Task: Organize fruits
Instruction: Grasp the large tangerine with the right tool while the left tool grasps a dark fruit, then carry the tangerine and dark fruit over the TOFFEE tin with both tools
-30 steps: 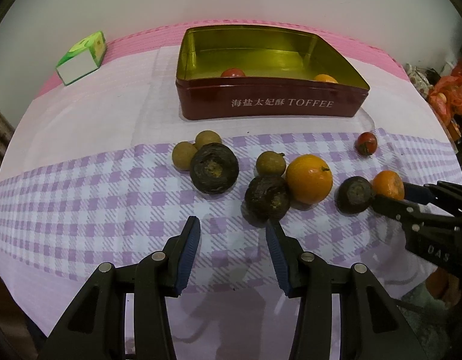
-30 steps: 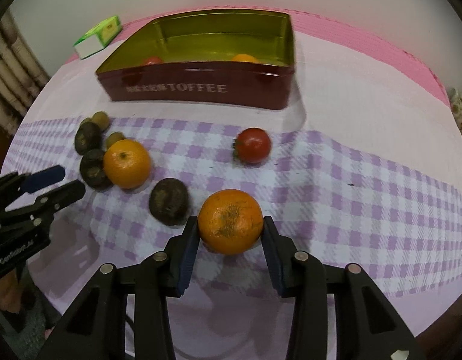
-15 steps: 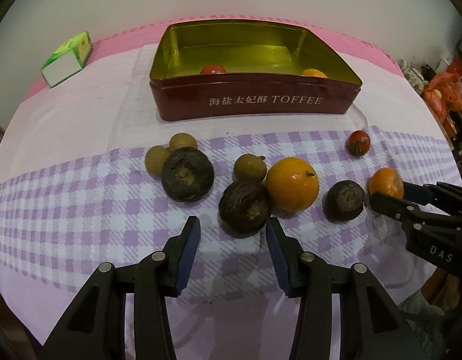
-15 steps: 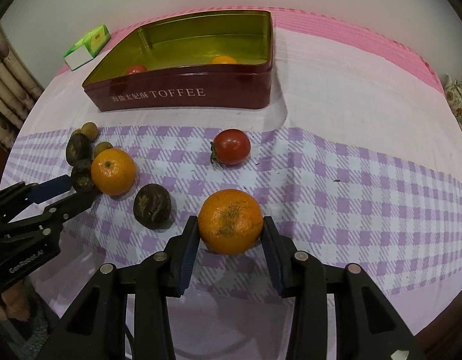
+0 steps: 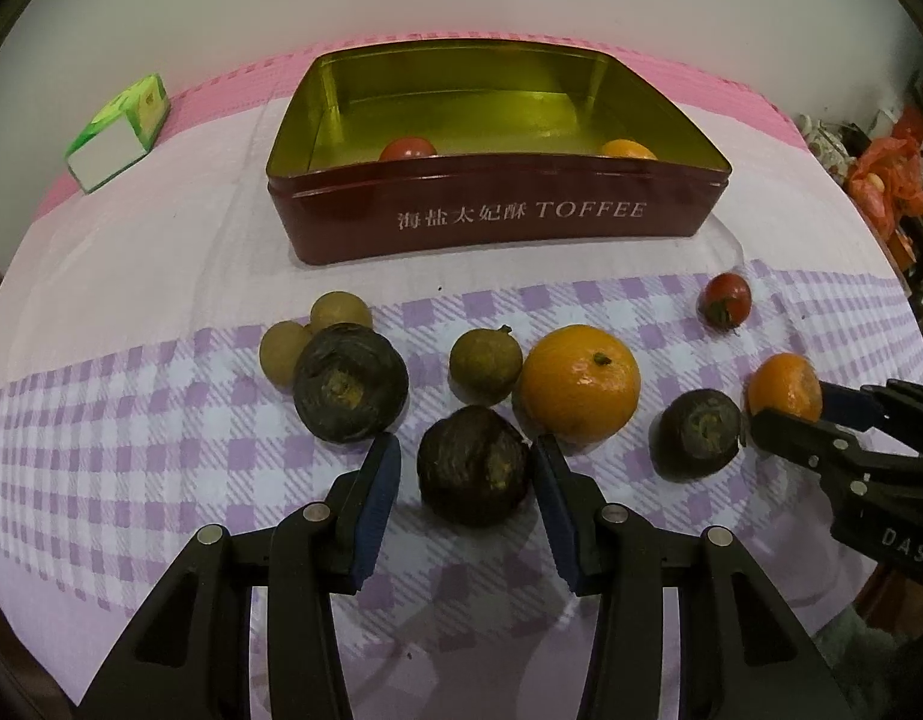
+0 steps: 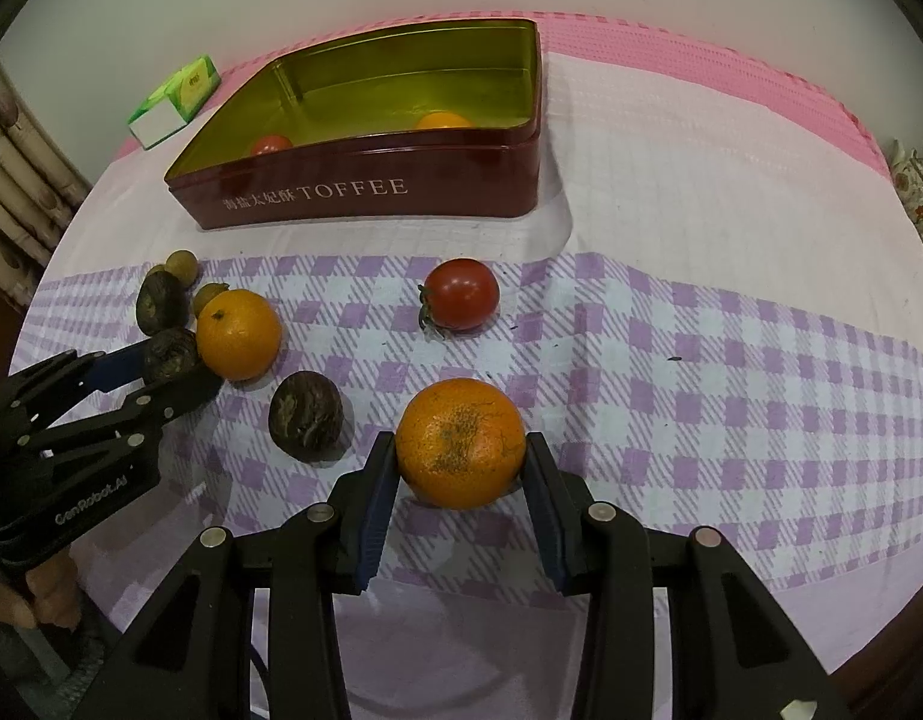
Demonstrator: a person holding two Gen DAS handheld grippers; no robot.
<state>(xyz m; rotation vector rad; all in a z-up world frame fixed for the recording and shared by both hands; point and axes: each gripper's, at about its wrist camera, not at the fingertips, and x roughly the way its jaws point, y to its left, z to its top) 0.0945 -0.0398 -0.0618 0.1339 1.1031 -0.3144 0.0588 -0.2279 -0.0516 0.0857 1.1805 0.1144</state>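
L tongs (image 5: 464, 468) now straddle dark fruit (image 5: 472, 465).

Each hand-held gripper was a matte black frame with triangular cut-outs, round silver screw heads at its pivots, and two fingers lined with blue pads. The left hand-held gripper (image 5: 464, 468) carried white "GenRobot.AI" lettering on its side. The right hand-held gripper (image 6: 461, 462) showed white "DAS" lettering. Bare skin of the left hand (image 6: 35, 594) was visible.
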